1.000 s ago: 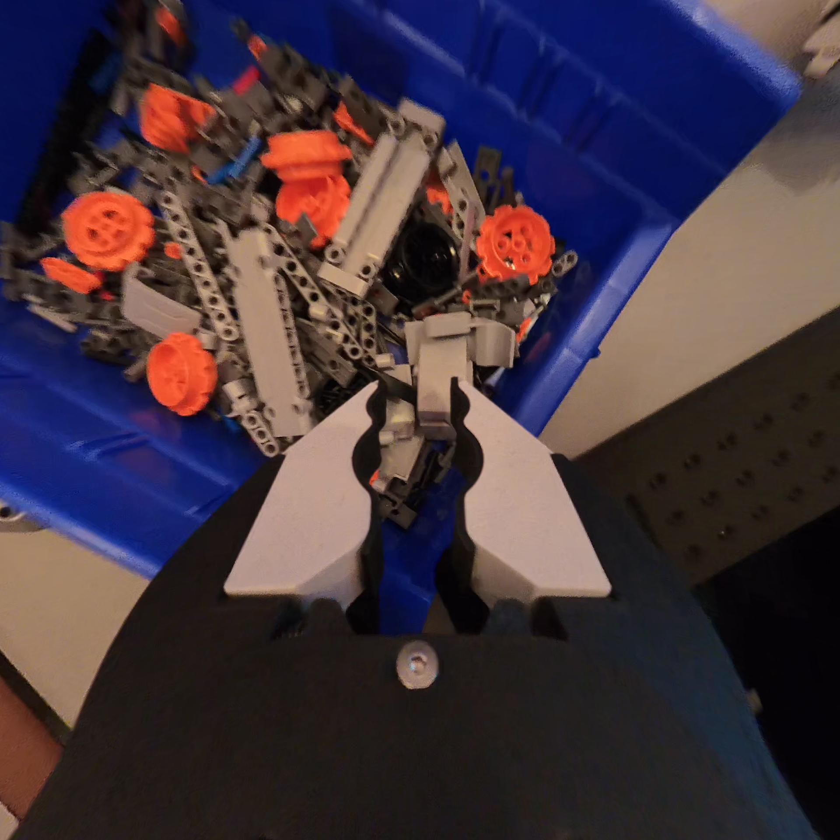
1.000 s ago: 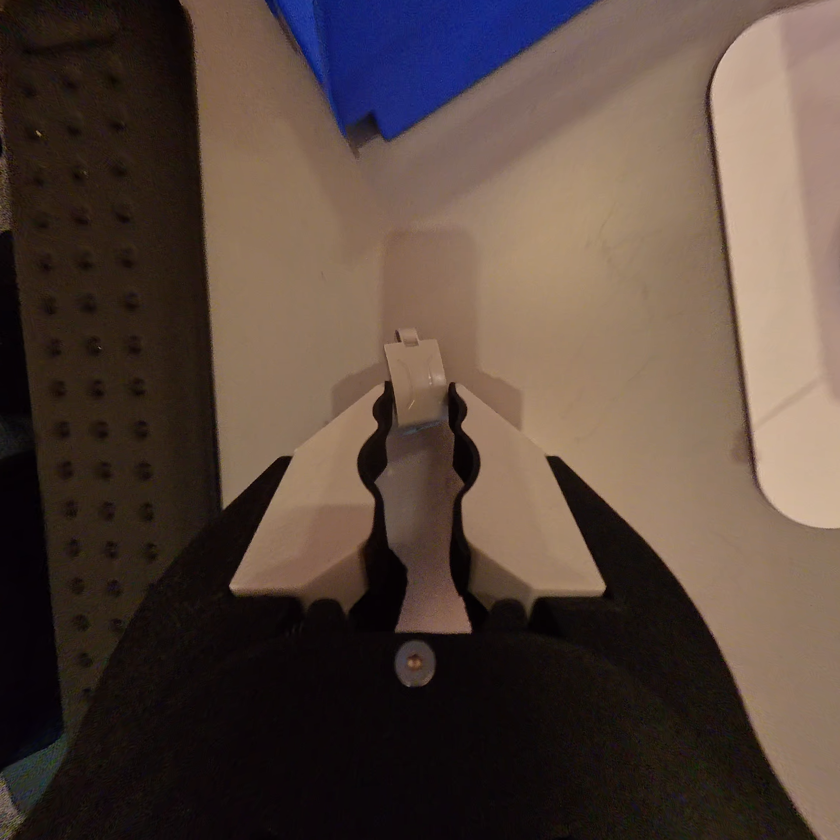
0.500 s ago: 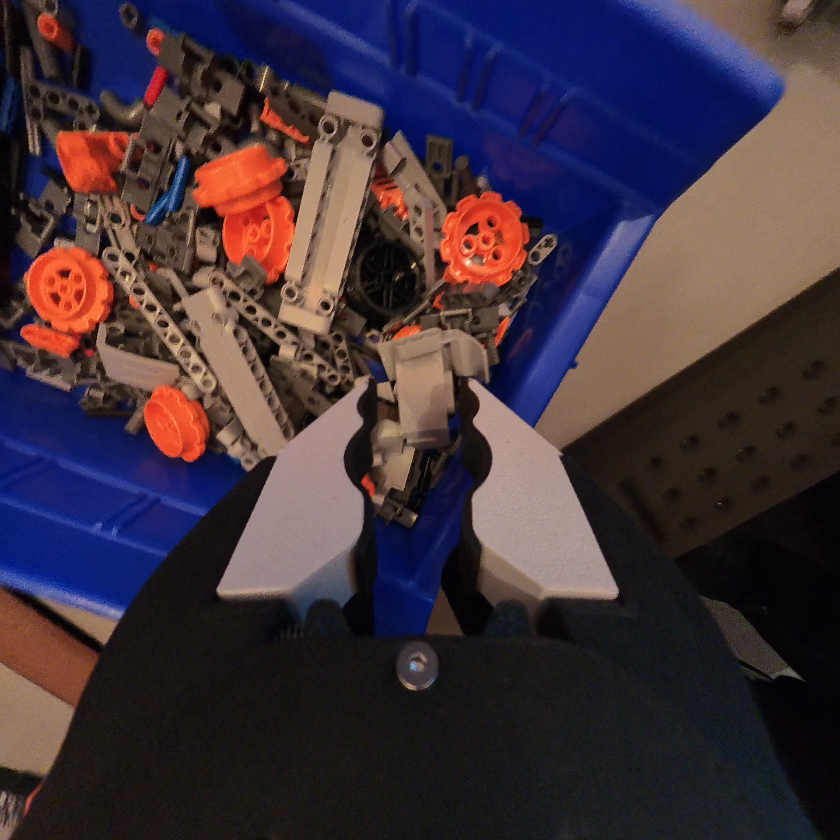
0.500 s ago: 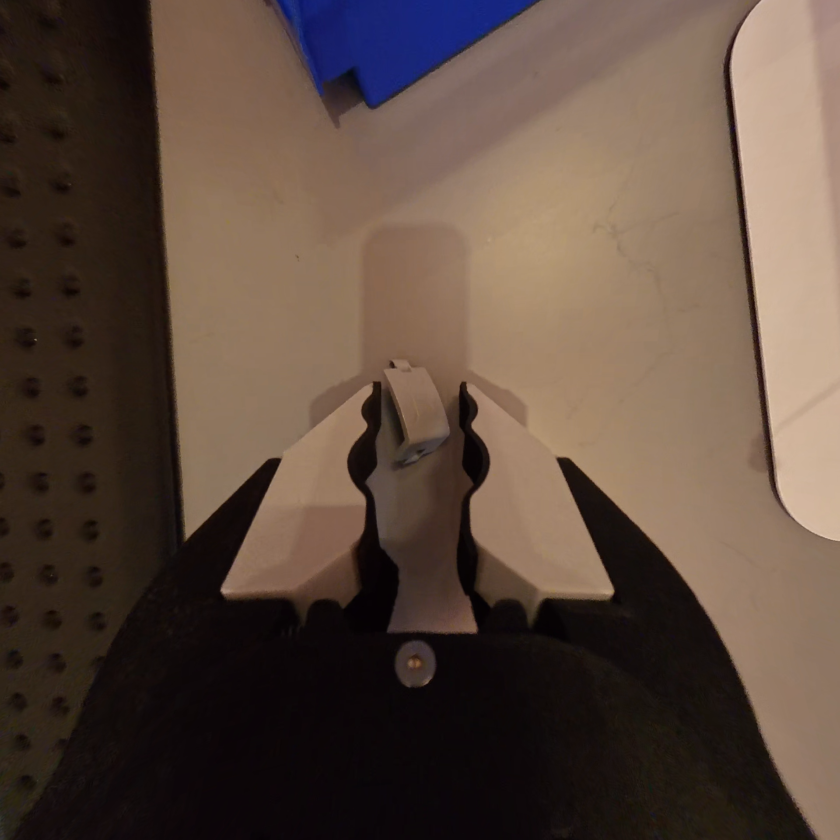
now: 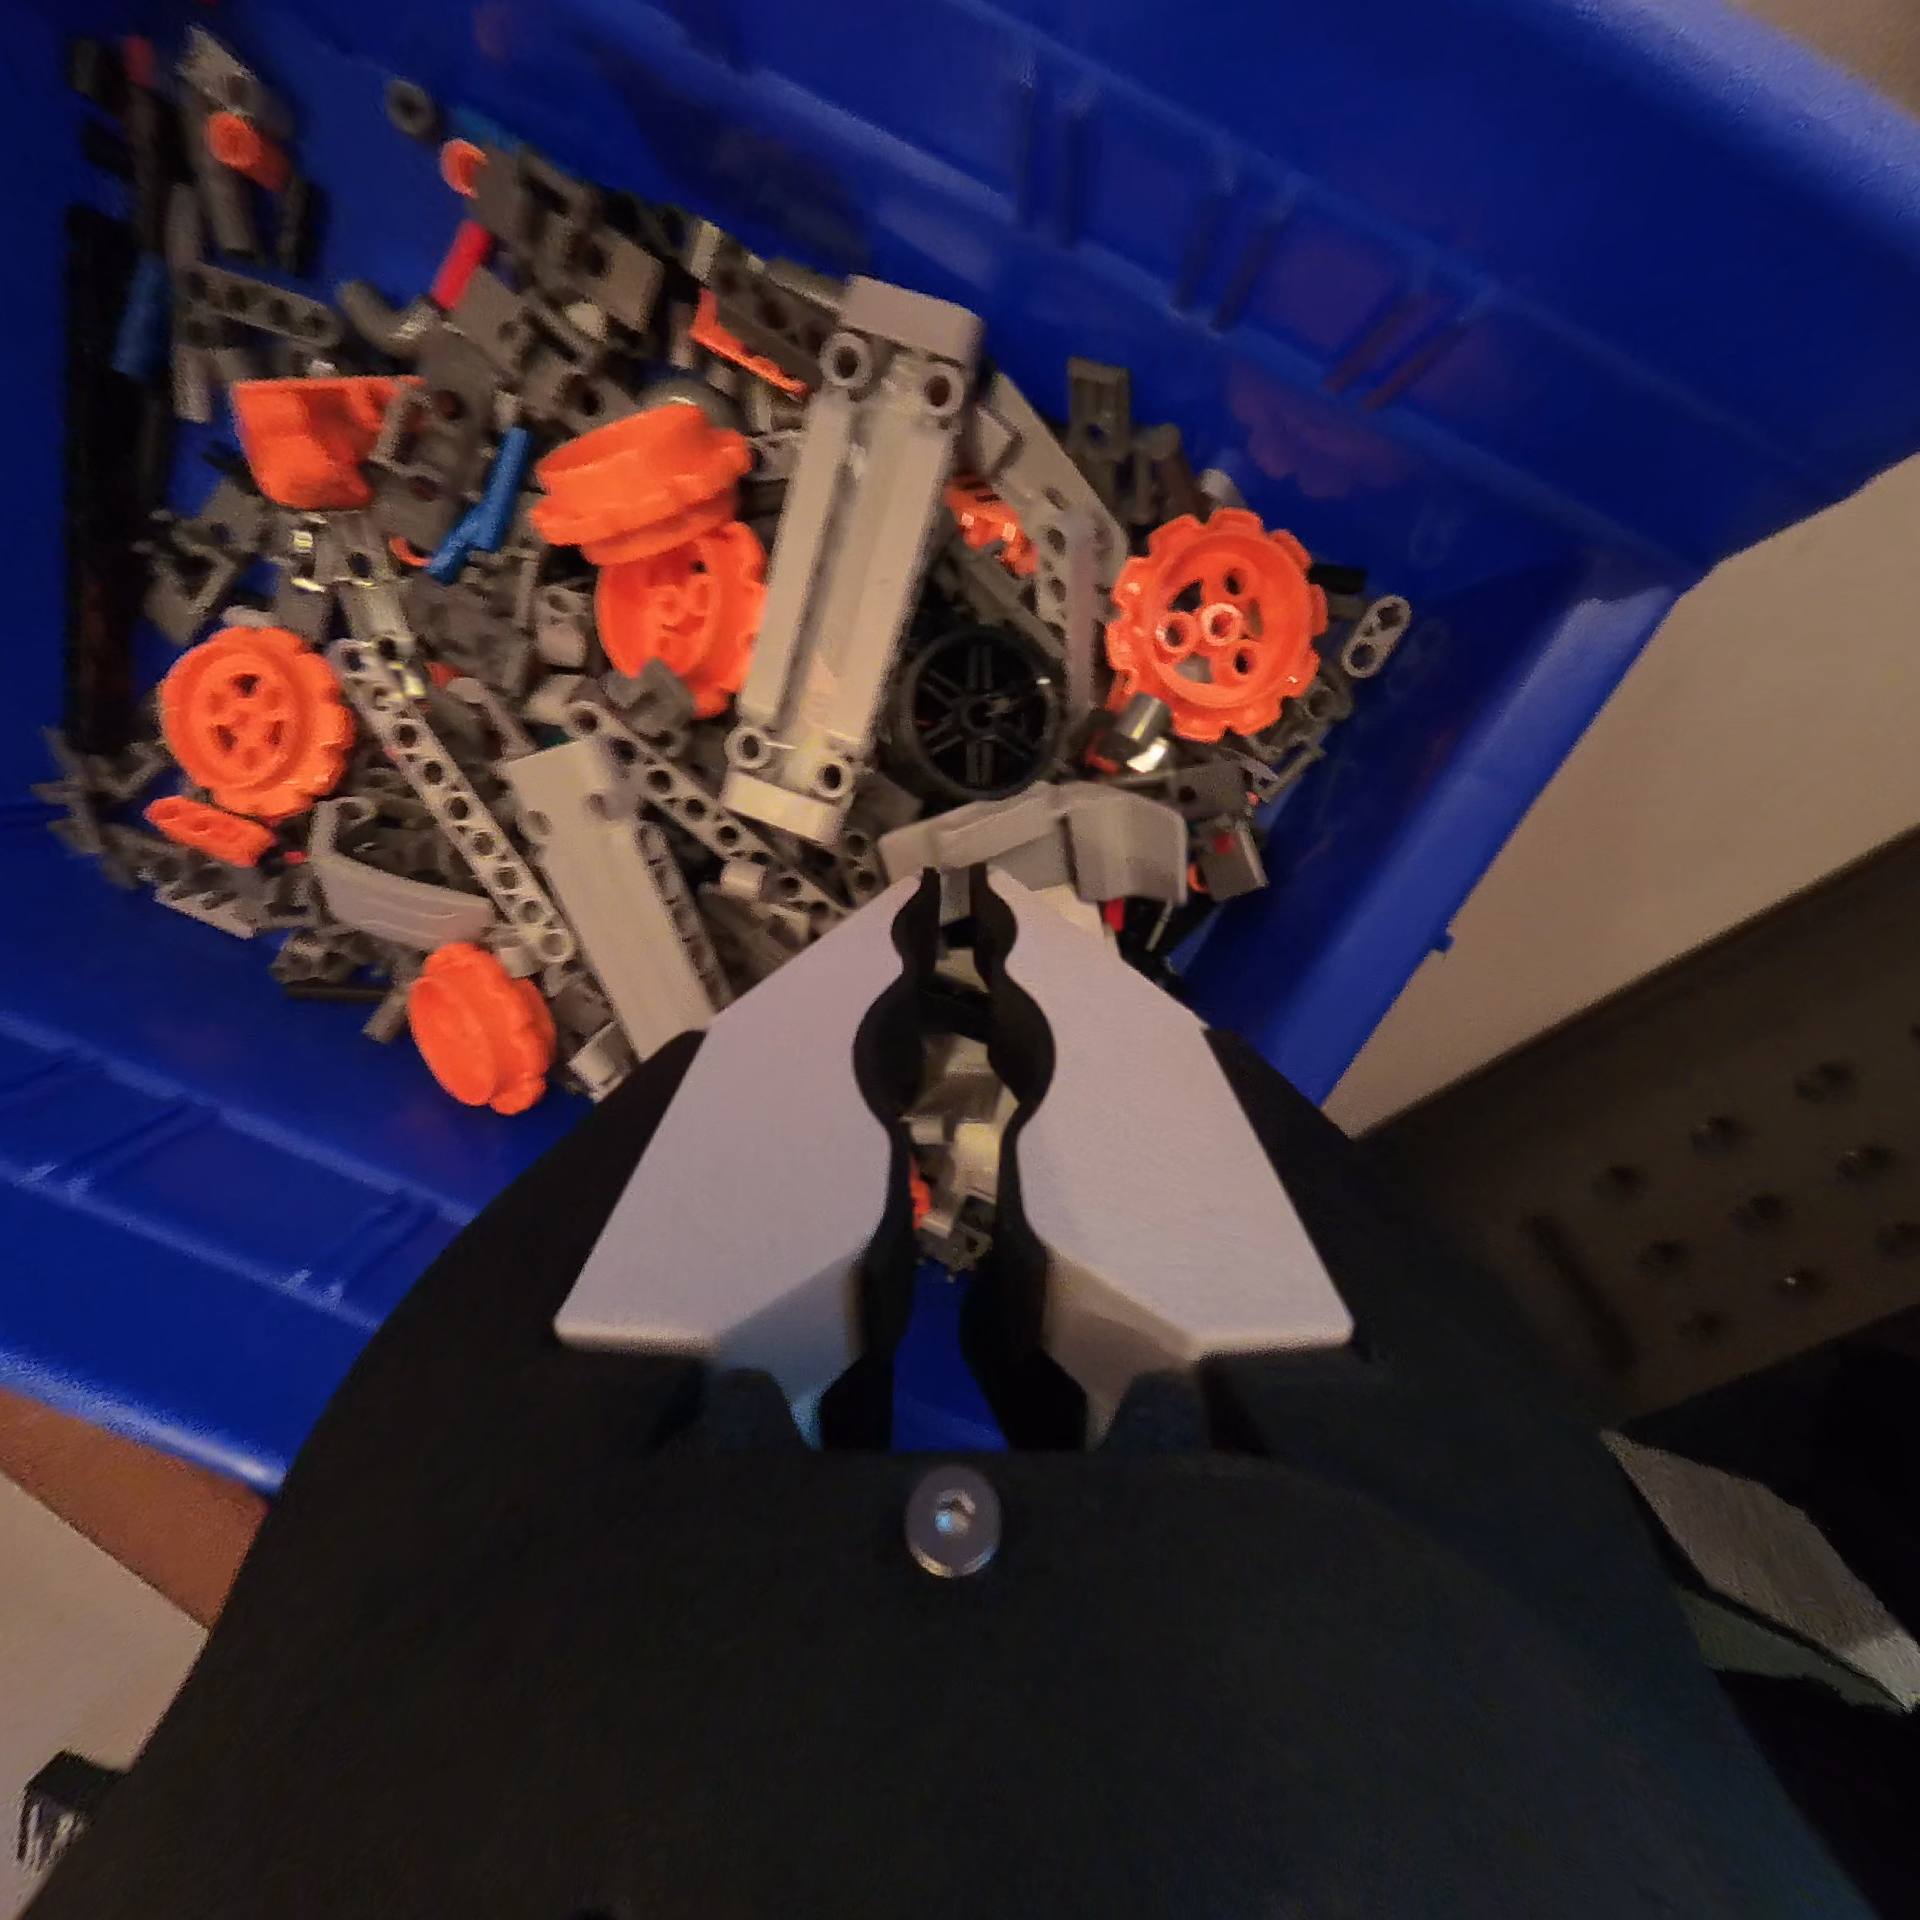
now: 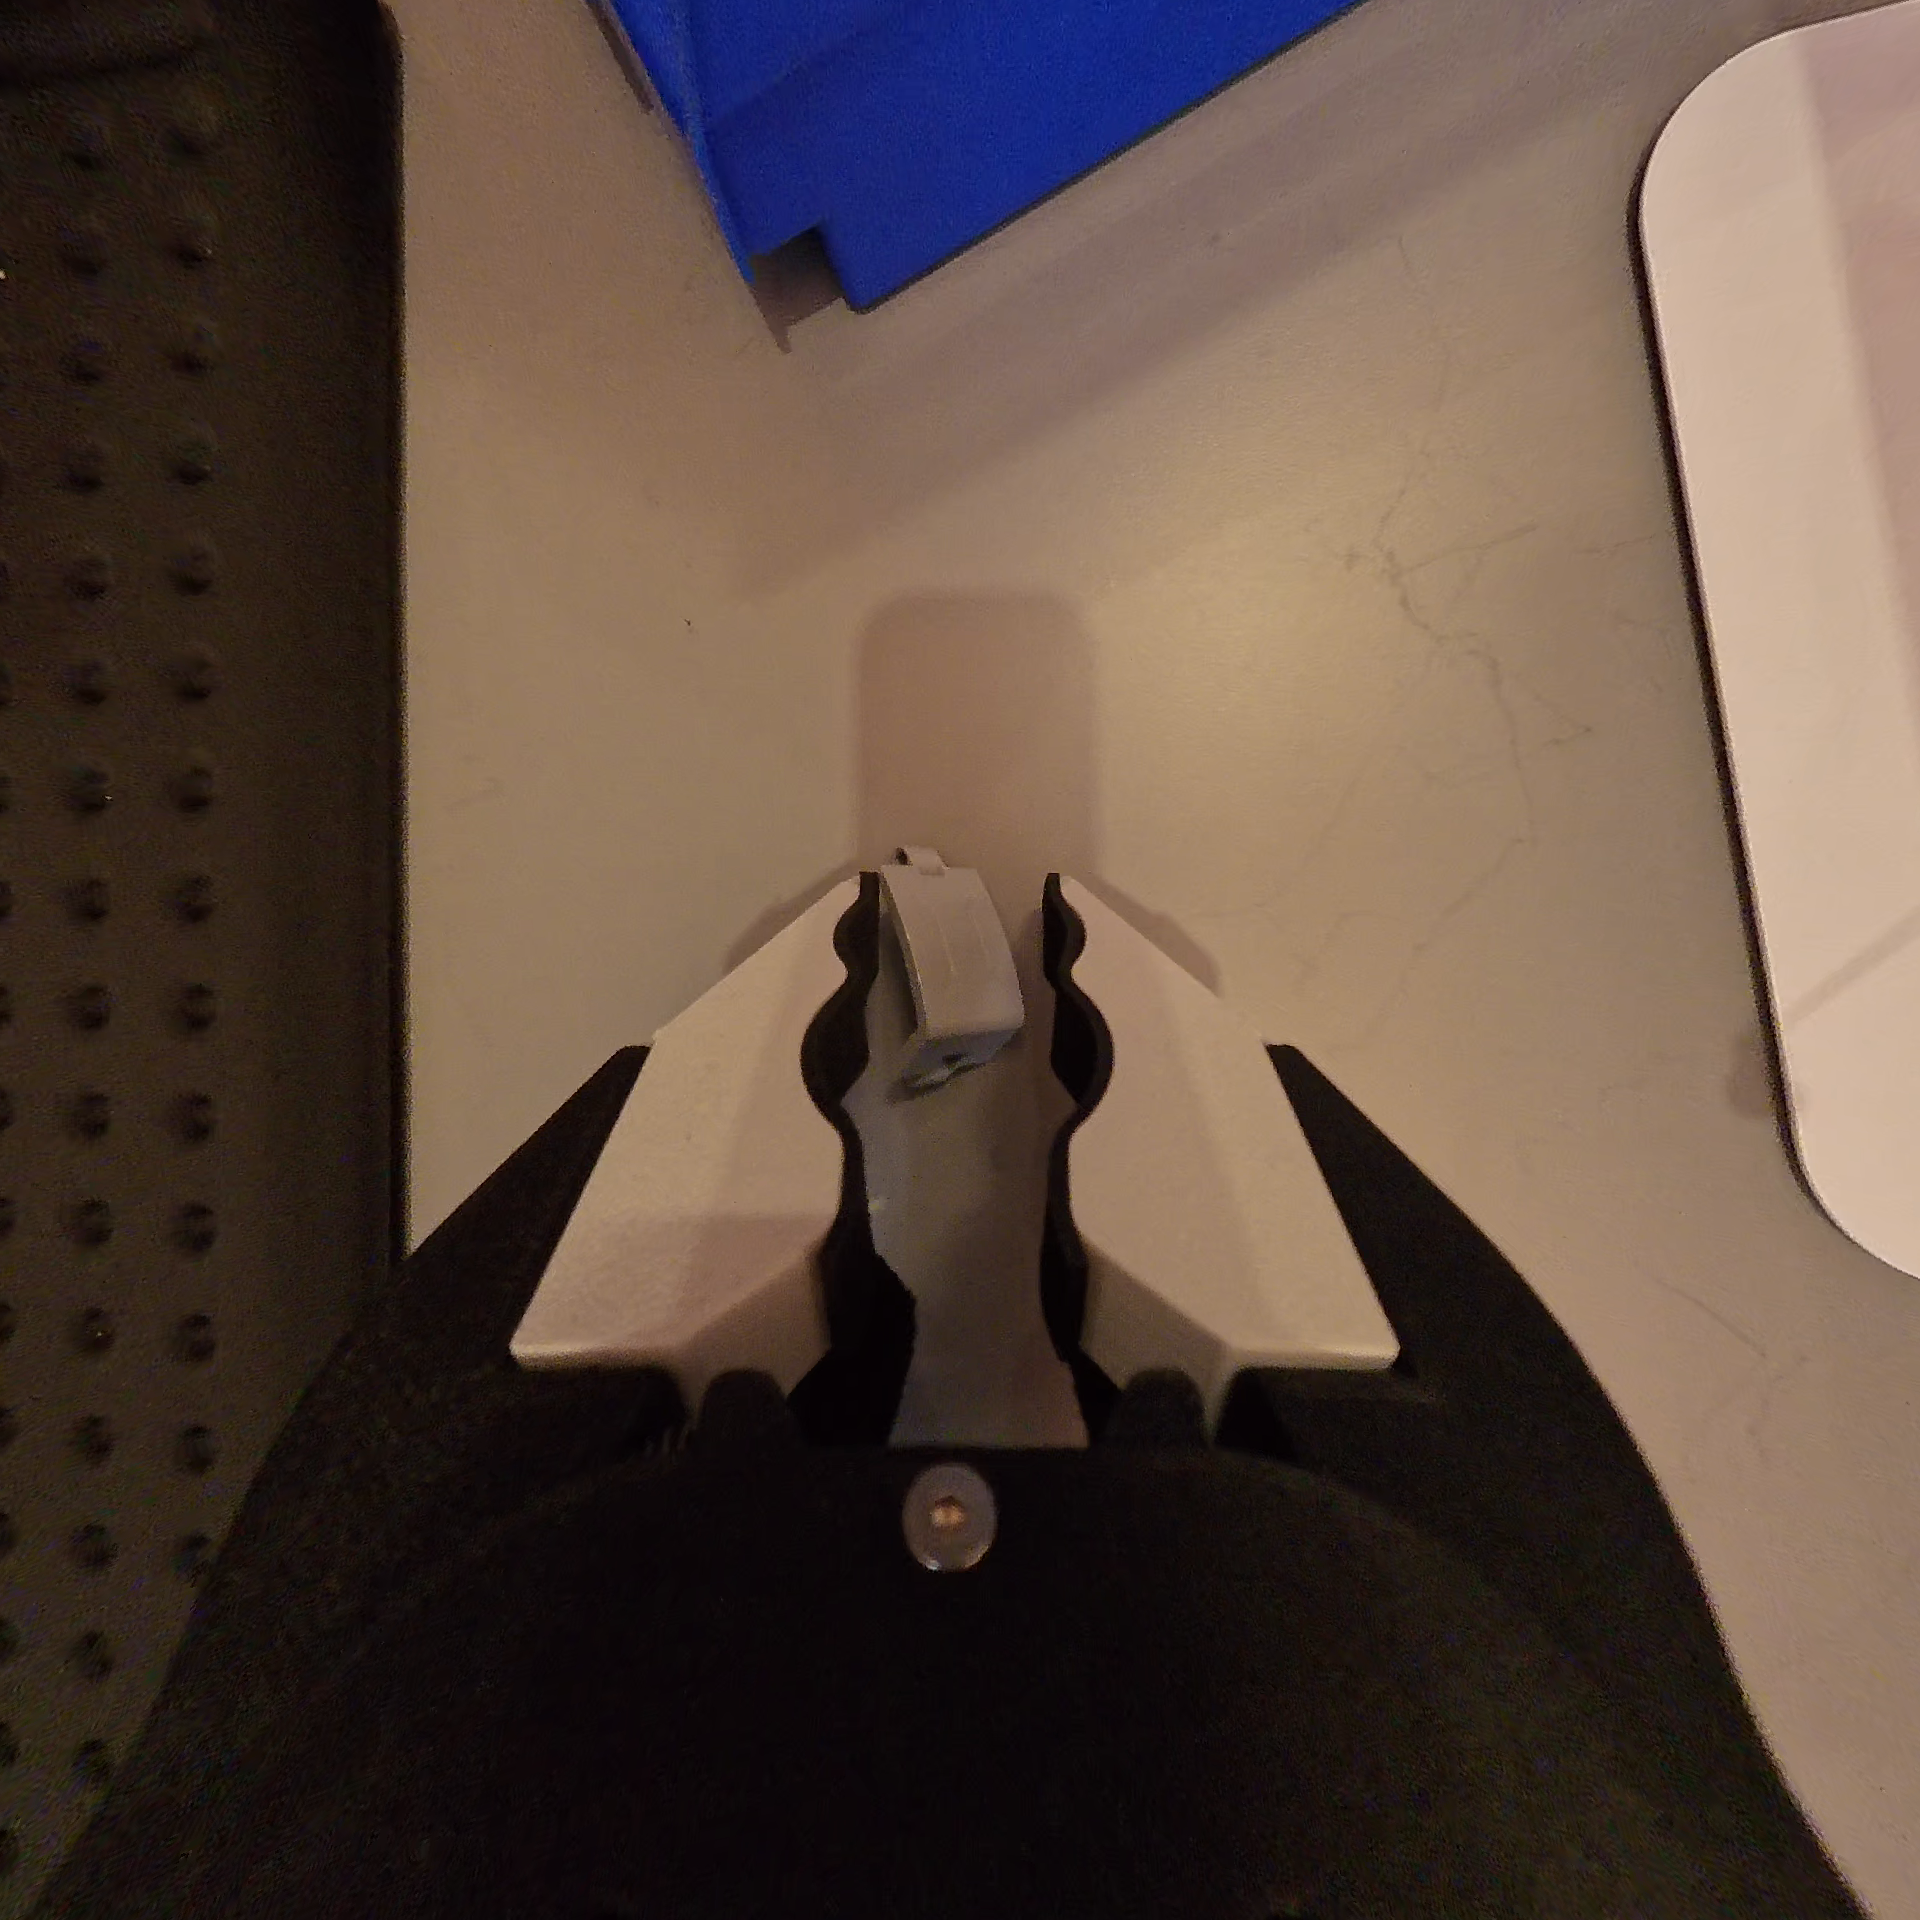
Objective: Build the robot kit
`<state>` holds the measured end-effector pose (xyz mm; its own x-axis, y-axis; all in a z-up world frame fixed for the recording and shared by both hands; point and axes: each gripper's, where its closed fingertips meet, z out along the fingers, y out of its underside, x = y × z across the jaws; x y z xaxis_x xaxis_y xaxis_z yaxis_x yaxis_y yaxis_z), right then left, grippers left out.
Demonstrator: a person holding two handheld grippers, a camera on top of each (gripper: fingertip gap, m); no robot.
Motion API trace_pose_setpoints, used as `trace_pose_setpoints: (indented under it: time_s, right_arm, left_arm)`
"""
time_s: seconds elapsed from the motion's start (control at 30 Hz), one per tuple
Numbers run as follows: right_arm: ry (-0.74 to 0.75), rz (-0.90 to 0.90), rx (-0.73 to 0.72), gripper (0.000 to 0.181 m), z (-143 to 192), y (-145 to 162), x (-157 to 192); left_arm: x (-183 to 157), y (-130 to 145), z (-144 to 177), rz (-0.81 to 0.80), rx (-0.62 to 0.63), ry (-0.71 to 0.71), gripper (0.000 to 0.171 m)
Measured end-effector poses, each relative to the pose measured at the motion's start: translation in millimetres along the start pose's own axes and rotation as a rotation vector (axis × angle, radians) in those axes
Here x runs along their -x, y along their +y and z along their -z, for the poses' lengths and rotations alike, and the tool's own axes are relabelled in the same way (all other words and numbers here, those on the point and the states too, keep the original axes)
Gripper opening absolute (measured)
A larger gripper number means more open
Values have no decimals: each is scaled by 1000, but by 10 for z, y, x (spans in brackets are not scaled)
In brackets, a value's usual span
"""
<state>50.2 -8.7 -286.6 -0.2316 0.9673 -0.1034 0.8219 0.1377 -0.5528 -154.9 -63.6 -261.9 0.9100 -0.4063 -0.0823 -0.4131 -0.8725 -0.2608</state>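
Left claw [image 5: 956, 883] nearly closed, pinching a gray curved piece [image 5: 1039, 842] over the blue bin [image 5: 1455, 312], right claw [image 6: 961, 888] spread, gray curved block [image 6: 951, 966] loose between its tips on the counter [image 6: 1247, 675]

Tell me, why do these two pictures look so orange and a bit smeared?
Left wrist view: warm dim light; the blue plastic bin and its far bricks are motion-blurred, edges bent by the wide lens. Right wrist view: sharper; the right tongs cast a soft rectangular shadow on the beige tabletop.

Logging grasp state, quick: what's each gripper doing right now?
Left gripper: shut on a light grey curved piece above the blue bin.
Right gripper: open; small grey curved piece between its jaws.
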Motion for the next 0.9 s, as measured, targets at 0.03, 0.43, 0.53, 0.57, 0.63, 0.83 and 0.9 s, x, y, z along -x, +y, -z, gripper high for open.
trace_pose_setpoints:
  time_s: [0.03,0.43,0.53,0.57,0.63,0.83,0.9]
  right_arm:
    - [1,-1,-4,29,2,-1,-6]
    - [-16,-4,-11,28,-22,25,-13]
    - [-25,-6,-10,28,-32,35,-6]
    - [-27,-5,-9,28,-35,38,-4]
    - [-30,-4,-10,28,-39,38,3]
    - [-40,-3,-17,28,-39,28,22]
    - [-40,-2,-20,28,-31,22,22]
  left_arm:
    - [71,-42,40,22,-35,-13,5]
    - [-7,357,154,14,96,108,21]
    - [-18,538,141,-16,184,79,19]
    - [-19,582,140,-33,204,67,19]
    - [-24,625,126,-39,228,51,21]
    - [34,623,-12,-133,286,-44,12]
    - [88,580,-36,-129,269,-58,3]
